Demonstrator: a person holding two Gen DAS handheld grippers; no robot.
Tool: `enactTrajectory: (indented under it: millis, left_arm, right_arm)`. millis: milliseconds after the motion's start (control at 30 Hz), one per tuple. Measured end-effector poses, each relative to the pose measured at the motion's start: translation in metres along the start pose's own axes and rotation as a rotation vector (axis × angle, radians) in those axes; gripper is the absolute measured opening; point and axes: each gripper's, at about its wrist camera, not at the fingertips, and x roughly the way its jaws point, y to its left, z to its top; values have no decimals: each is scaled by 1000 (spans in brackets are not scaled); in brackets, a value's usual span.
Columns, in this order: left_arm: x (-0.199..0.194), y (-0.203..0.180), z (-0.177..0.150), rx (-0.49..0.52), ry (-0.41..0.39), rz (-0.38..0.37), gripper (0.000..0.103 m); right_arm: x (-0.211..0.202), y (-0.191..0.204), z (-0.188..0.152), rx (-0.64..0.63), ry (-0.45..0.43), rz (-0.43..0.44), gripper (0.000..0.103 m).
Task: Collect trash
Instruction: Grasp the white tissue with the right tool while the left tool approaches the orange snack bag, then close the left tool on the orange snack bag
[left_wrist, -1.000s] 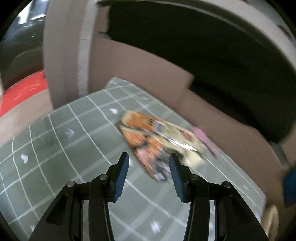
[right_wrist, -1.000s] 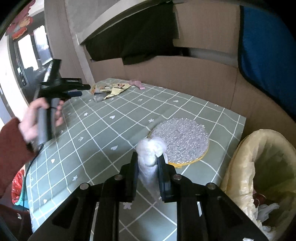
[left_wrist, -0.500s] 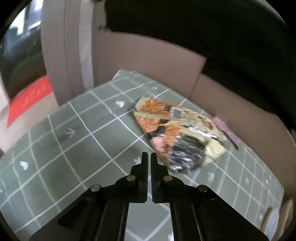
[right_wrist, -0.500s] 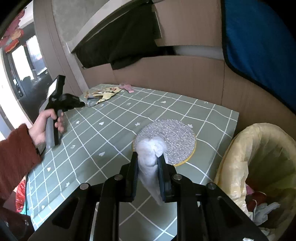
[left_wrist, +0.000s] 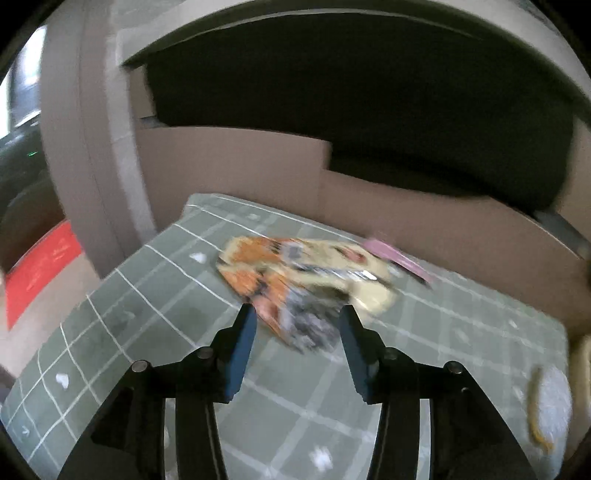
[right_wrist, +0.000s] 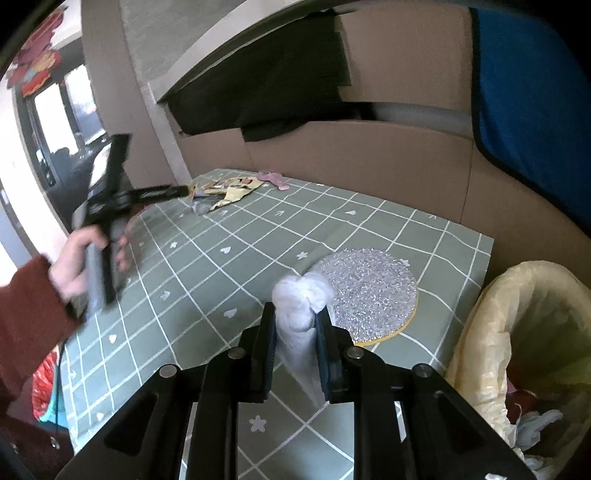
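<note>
A heap of crumpled snack wrappers (left_wrist: 303, 269), orange, cream and silver, lies on the green checked tablecloth (left_wrist: 155, 295) near the far corner. My left gripper (left_wrist: 296, 314) hovers just in front of it with its jaws opening; the heap's near end shows between the blue pads, and they do not press on it. In the right wrist view the same wrappers (right_wrist: 225, 190) lie far left, with the left gripper (right_wrist: 181, 191) pointing at them. My right gripper (right_wrist: 296, 314) is shut on a white twisted plastic wad (right_wrist: 303, 295) above the table.
A bin lined with a yellow bag (right_wrist: 480, 332) stands at the right table edge with trash inside. A round glittery mat (right_wrist: 369, 291) lies near it. A pink scrap (left_wrist: 395, 256) rests behind the wrappers. Cardboard walls (right_wrist: 332, 147) enclose the back. A hand (right_wrist: 85, 254) in a red sleeve holds the left gripper.
The left gripper's jaws shut half a second ago and stand apart again now, and it has rolled and shifted toward the wrappers. The right gripper keeps its hold on the white wad.
</note>
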Motion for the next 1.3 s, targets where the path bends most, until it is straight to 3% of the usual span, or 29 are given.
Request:
enactTrajectory:
  millis: [167,333,367,500,667,833,1033,1133,1300]
  left_arm:
    - [46,18,24,-142,3,78,48]
    - [92,29,36,-195,155,111,48]
    - [93,31,36,-197,149,104,47]
    - [92,24,33,-113,172,133,21]
    - [71,-15,13,92,190,26,17]
    - [26,-58,-28,303,194,-103,16]
    - [-47,-79,-88,440,232,-248,16]
    - [-77,-78,-109,466,271,-289,16]
    - [-107,-73,-125,398,279,-325,17]
  right_arm:
    - [7,-11,-7,12,30,-21,19]
    - [12,-28,-7,69,43,-26,19]
    - [13,-31,-6,77,43,-29,19]
    - [16,-37,-1,91,46,-28,19]
    - [19,-34,5,101,32,-13,21]
    - [16,-27,5,84,26,-3,21]
    - [6,-28,2,84,14,4,21]
    - [5,-29,1,82,17,5,21]
    - [9,-26,1,65,15,14,21]
